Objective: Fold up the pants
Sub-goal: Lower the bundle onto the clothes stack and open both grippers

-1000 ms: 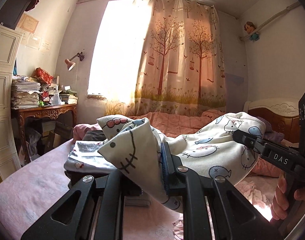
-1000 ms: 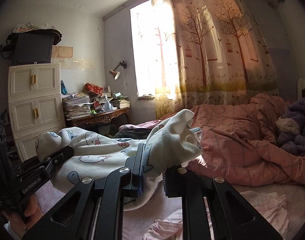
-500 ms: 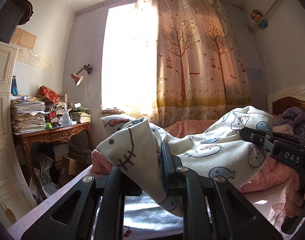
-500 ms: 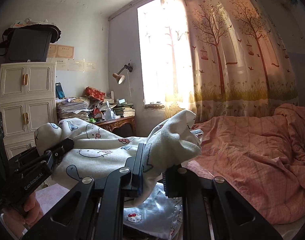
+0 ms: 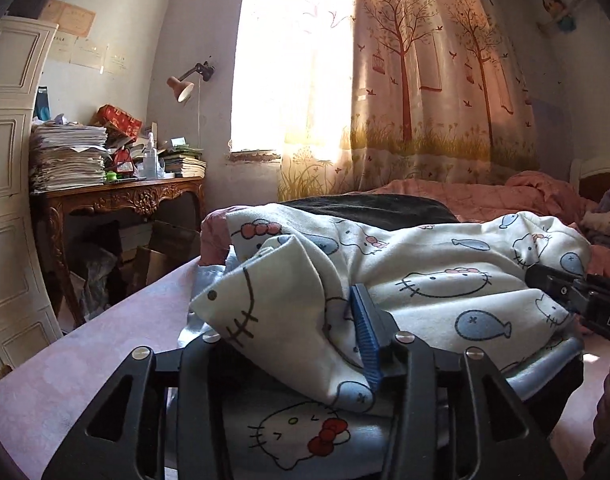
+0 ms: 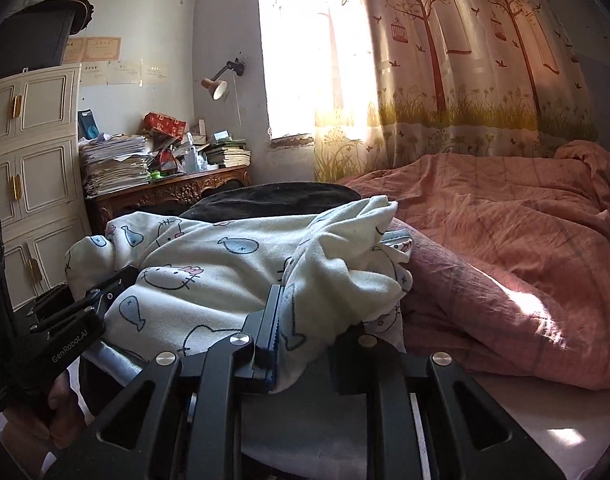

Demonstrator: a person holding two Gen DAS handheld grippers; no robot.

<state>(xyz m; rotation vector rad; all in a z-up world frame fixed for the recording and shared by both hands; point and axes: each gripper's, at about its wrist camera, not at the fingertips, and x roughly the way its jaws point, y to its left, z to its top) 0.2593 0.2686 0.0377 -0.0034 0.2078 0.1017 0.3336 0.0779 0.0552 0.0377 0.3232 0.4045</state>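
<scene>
The pants [image 5: 445,284] are white with a cat-and-fish print. They stretch between both grippers, low over a stack of folded clothes [image 5: 297,436] on the bed. My left gripper [image 5: 289,344] is shut on one bunched end of the pants. My right gripper [image 6: 305,344] is shut on the other end [image 6: 337,280]. Each gripper shows in the other's view: the right one [image 5: 577,300] at the right edge, the left one [image 6: 65,320] at the lower left.
A pink quilt [image 6: 505,240] covers the bed to the right. A black garment [image 5: 369,204] lies behind the pants. A carved wooden desk [image 5: 117,200] piled with papers, a white cabinet [image 6: 29,160] and a wall lamp [image 5: 181,88] stand left. A curtained window is ahead.
Both grippers have carried the pants forward and down. The pants now rest low over the folded stack, where before they hung higher above the bed.
</scene>
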